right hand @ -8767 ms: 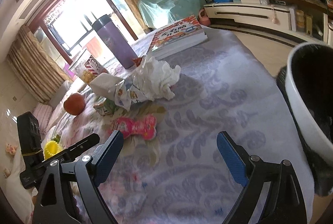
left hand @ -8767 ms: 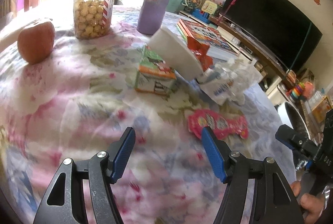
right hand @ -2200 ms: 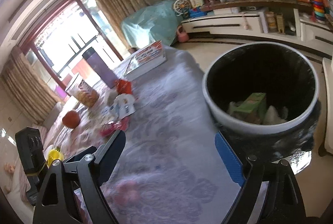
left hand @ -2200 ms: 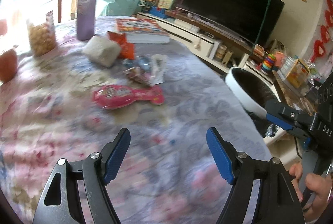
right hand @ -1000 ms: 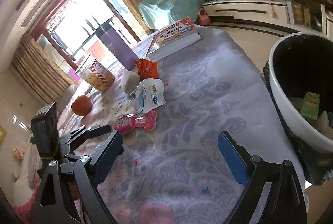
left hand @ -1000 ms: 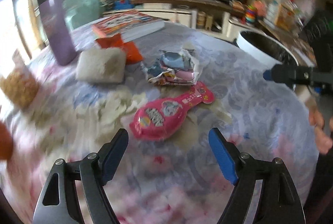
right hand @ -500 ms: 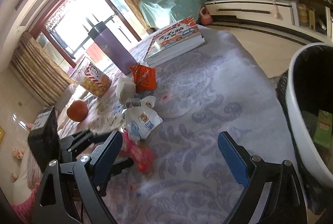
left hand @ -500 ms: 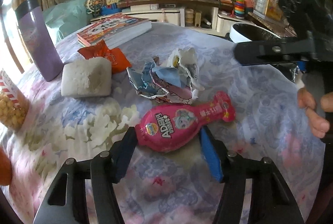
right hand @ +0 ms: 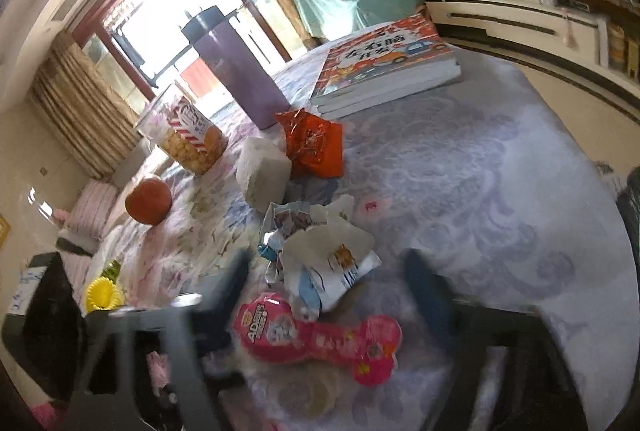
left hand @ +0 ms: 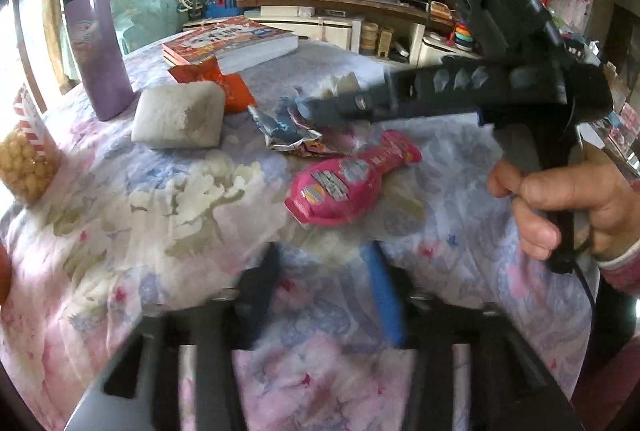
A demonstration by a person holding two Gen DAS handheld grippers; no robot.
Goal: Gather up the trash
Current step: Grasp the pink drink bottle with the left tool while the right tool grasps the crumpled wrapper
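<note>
Now the left gripper point(left hand: 324, 283) hovers with nothing between its opening, half-spread jaws, the glossy pink bottle-shaped snack packet point(left hand: 350, 183) lying on the floral tablecloth point(left hand: 160, 215) just beyond, toward one o'clock. Meanwhile the right gripper point(right hand: 328, 271), held by a hand point(left hand: 568, 203), is closing narrow around the crumpled white-and-blue foil wrapper point(right hand: 320, 259); whether its pads touch is unclear through blur, with the pink packet at its six o'clock.

The pink bottle-shaped packet point(right hand: 316, 339) reads "AD" at its fat end, at seven o'clock. Large Chinese characters cross the book's cover point(right hand: 384, 59), too blurred to read.
</note>
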